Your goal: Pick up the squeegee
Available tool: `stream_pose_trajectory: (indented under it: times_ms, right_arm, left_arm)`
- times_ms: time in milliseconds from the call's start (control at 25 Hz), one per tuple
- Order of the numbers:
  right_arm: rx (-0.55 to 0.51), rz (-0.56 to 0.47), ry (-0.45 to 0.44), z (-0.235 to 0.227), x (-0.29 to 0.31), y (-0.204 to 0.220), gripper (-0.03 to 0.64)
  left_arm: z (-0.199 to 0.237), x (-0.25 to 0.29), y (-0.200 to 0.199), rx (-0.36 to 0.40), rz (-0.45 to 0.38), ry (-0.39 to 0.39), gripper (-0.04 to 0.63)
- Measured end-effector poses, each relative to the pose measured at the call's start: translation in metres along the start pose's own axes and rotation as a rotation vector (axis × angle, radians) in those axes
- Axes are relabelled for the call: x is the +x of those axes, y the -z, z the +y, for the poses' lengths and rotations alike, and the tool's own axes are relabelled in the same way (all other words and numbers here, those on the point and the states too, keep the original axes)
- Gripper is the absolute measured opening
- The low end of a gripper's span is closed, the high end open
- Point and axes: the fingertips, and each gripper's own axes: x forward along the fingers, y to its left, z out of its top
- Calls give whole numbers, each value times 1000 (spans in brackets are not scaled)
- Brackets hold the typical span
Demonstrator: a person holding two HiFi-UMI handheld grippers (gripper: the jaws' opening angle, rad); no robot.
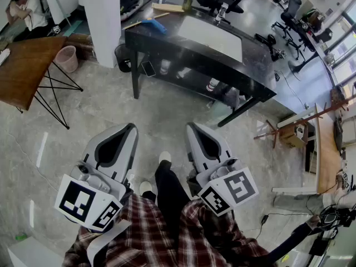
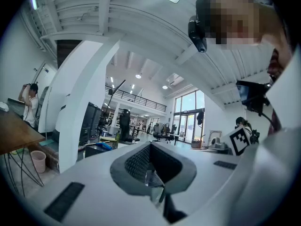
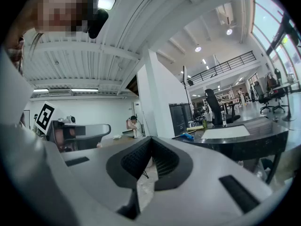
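**Asker:** Checking in: how far along are you?

**Me:** Hardly started, I'd say. Closest to me, my left tongs (image 1: 132, 127) and my right tongs (image 1: 191, 125) hang just in front of my checked shirt (image 1: 161, 232), pointing level out over the floor (image 1: 156, 102). Both pairs are pressed together, and nothing sits between them.

**Asker:** So nothing is picked up?

**Me:** Nothing. Past my shoes there is only bare floor, and then the black tabletop (image 1: 167, 44) stands well ahead of me.

**Asker:** And the squeegee (image 1: 154, 25)?

**Me:** I take it to be the blue thing lying near the far left corner of the tabletop, with a pale stick running alongside it. From here it is too small for me to be sure of its shape. A white sheet (image 1: 218, 36) lies on the same tabletop, off to its right and apart from it. Neither pair of tongs is anywhere near it.

**Asker:** What's left, then?

**Me:** All of it, as I judge. I have to walk up to the tabletop, bring one pair of tongs over the squeegee, open them, close on it and lift it clear.
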Motion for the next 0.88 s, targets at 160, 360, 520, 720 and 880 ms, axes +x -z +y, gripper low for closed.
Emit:
stream_pose_trajectory:
  times_ms: [160,360,520,720,880]
  right_arm:
    - [8,2,-9,-16,31,7,12]
    - [0,2,-42,-51,84,-6,12]
    - [-9,-15,-69,-89,129,-33,12]
    - [-27,-26,-121,-136,181,-67,12]
    - [-38,-20,-144,-176,213,-74,12]
  left_arm:
    - [25,21,5,4,5,-8,9]
    - [61,69,-7,14,-8,-41,10]
    - [86,120,-26,28,-21,-59,11]
    - [114,184,-55,42,-56,-96,10]
    - [131,228,-55,42,-68,-113,10]
